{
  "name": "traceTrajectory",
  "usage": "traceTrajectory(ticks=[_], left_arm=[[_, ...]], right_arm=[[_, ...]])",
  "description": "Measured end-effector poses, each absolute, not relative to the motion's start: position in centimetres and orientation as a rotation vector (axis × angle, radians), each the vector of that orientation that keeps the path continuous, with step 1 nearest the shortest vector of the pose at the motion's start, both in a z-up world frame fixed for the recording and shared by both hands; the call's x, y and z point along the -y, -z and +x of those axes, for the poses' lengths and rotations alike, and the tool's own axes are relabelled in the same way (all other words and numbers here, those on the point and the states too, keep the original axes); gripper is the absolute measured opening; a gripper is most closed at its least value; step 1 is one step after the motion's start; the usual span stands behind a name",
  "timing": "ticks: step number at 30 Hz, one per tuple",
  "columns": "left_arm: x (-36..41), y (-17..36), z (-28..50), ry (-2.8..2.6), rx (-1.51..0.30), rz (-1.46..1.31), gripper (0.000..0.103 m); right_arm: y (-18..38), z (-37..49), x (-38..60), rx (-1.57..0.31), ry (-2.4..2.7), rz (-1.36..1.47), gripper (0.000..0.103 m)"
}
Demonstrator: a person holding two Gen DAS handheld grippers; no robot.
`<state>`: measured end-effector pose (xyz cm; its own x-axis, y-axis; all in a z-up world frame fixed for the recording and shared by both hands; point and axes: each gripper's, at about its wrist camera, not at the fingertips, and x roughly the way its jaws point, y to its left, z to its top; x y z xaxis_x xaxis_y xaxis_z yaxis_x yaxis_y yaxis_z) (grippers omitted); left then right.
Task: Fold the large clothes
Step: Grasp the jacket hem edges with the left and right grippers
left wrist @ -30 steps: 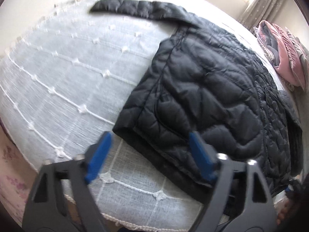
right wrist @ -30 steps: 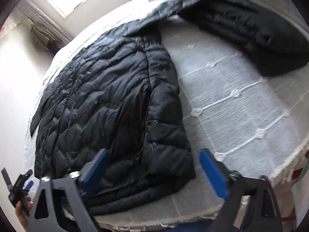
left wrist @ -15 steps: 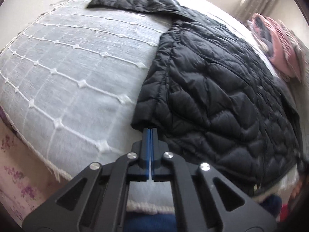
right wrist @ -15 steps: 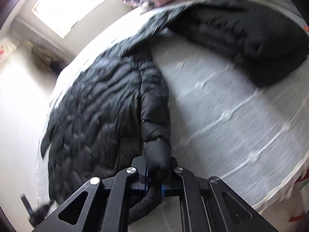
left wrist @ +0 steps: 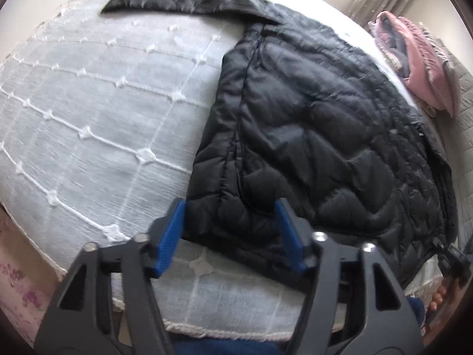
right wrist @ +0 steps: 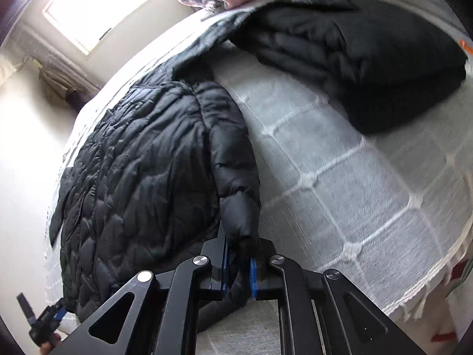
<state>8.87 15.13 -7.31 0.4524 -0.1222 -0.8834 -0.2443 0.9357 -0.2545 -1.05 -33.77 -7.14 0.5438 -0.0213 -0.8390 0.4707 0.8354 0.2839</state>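
Note:
A black quilted puffer jacket [left wrist: 310, 124] lies spread on a bed with a white gridded cover [left wrist: 88, 112]. My left gripper [left wrist: 230, 233] is open, its blue fingers either side of the jacket's near hem corner. In the right wrist view the jacket [right wrist: 142, 162] lies on the left, with one sleeve [right wrist: 233, 159] running toward me. My right gripper [right wrist: 239, 263] is shut on the sleeve's cuff and holds it just above the bed. The right gripper also shows small in the left wrist view [left wrist: 452, 257], and the left gripper shows in the right wrist view [right wrist: 44, 319].
A second dark folded garment [right wrist: 369, 59] lies on the bed at the far right. A pile of pink and grey bedding [left wrist: 419, 62] sits at the head of the bed. The bed's near edge [left wrist: 224, 331] is just below my left gripper. A window [right wrist: 100, 3] lights the far wall.
My left gripper was open, shut briefly by the hem corner, and is now open around it. My right gripper closed on the sleeve cuff and has drawn it toward me.

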Motion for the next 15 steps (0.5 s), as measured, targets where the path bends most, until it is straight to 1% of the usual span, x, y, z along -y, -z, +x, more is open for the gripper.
traceTrajectory(ticks=[1, 2, 3, 6, 12, 15], left_arm=[[-15.2, 7.9, 9.1, -0.081, -1.117, -0.399, 0.024], [-15.2, 8.1, 9.0, -0.072, -1.117, -0.422, 0.016], [-15.3, 8.1, 9.0, -0.071, -1.112, -0.435, 0.011], [-15.2, 7.7, 8.5, -0.090, -1.087, -0.418, 0.008], [-16.1, 5.6, 6.5, -0.079, -1.041, -0.421, 0.007], [-15.5, 5.1, 6.8, -0.070, -1.044, -0.404, 0.007]], right_arm=[[7.3, -1.1, 33.8, -0.962, 0.305, 0.530, 0.012], [7.4, -0.8, 33.8, -0.962, 0.302, 0.532, 0.012], [7.4, -0.7, 33.8, -0.963, 0.296, 0.530, 0.012], [7.2, -0.4, 33.8, -0.963, 0.278, 0.514, 0.009], [6.3, -1.8, 34.2, -0.932, 0.251, 0.538, 0.007], [5.9, -2.3, 34.7, -0.929, 0.249, 0.546, 0.007]])
